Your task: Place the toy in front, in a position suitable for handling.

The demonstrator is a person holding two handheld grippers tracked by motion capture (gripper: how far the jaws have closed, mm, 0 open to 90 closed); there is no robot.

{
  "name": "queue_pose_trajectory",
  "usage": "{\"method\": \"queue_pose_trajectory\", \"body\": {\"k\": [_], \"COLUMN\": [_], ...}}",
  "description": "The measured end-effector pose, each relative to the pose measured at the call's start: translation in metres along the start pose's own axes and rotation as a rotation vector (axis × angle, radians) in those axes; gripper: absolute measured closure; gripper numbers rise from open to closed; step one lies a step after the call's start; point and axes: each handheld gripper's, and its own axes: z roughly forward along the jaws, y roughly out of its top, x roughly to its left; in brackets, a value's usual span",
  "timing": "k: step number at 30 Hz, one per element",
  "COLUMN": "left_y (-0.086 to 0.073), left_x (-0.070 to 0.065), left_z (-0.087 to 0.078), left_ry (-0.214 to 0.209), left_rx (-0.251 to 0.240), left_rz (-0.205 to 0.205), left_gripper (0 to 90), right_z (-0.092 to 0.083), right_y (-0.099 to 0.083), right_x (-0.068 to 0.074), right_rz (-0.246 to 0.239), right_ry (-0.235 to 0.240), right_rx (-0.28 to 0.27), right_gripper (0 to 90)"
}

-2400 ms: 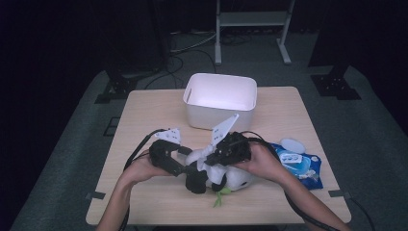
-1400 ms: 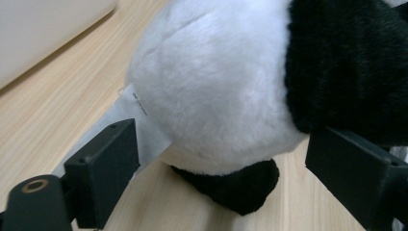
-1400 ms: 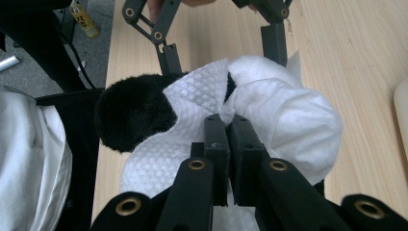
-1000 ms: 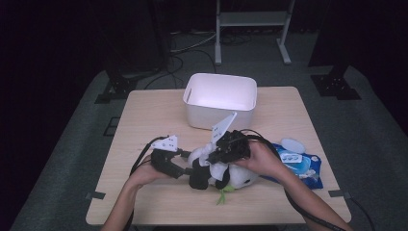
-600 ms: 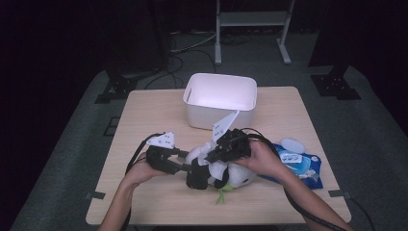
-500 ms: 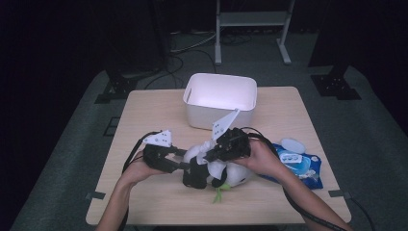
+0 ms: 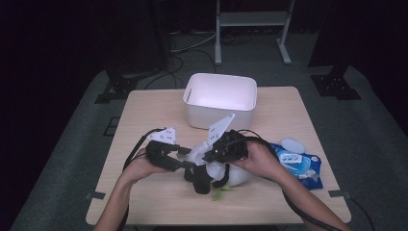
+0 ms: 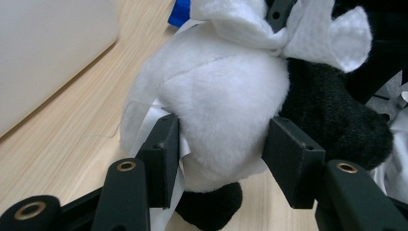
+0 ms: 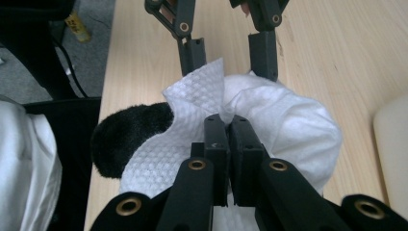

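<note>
A black and white plush toy (image 7: 236, 176) lies on the wooden table (image 7: 144, 115) between both hands. My left gripper (image 7: 193, 167) comes in from the left. Its jaws have just been opening a little, and in the left gripper view (image 8: 221, 144) both pads still press on the toy's white rounded part (image 8: 226, 91). My right gripper (image 7: 208, 161) sits above the toy. In the right gripper view (image 9: 230, 126) it is shut on a bunched white wipe (image 9: 192, 96) draped over the plush, whose black part (image 9: 130, 134) shows at the left.
A white bin (image 7: 220, 98) stands behind the hands at the table's middle back. To the right lies a blue pack of wipes (image 7: 298, 163), with its white lid (image 7: 290, 143) beside it. Something small and green (image 7: 217, 194) pokes out under the toy. Cables trail from both grippers.
The left gripper has edged in toward the plush and lifted slightly. The right gripper and the wipe have stayed where they were.
</note>
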Motion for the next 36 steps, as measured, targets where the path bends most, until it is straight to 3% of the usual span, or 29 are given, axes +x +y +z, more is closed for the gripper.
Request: {"method": "queue_pose_trajectory", "body": {"k": [4, 11, 18, 21, 28, 31, 36], "left_y": [-0.001, -0.011, -0.009, -0.007, 0.001, 0.003, 0.004], "left_x": [0.001, 0.006, 0.008, 0.008, 0.007, 0.006, 0.006], "left_z": [0.008, 0.009, 0.012, 0.014, 0.02, 0.023, 0.025], "left_ry": [0.019, 0.019, 0.044, 0.031, 0.04, 0.042, 0.042], "left_rx": [0.023, -0.008, -0.006, -0.006, -0.001, 0.009, 0.0], "left_rz": [0.01, -0.03, -0.038, -0.042, -0.032, -0.024, -0.028], "left_gripper": [41.4, 32.7, 32.4, 32.0, 31.8, 31.8, 31.8], "right_z": [-0.003, -0.004, 0.004, -0.001, -0.007, -0.003, -0.007], "right_y": [-0.011, -0.025, -0.025, -0.021, -0.017, -0.014, -0.022], "right_x": [-0.002, -0.011, -0.02, -0.016, 0.005, 0.012, 0.006], "right_rz": [0.014, 0.04, 0.062, 0.061, 0.029, -0.001, 0.009], "right_ry": [-0.017, -0.069, -0.075, -0.069, -0.001, -0.023, -0.057], "right_rx": [0.009, 0.051, 0.052, 0.04, -0.009, 0.029, 0.047], "right_gripper": [86.4, 86.4, 86.3, 86.2, 86.0, 86.2, 86.4]}}
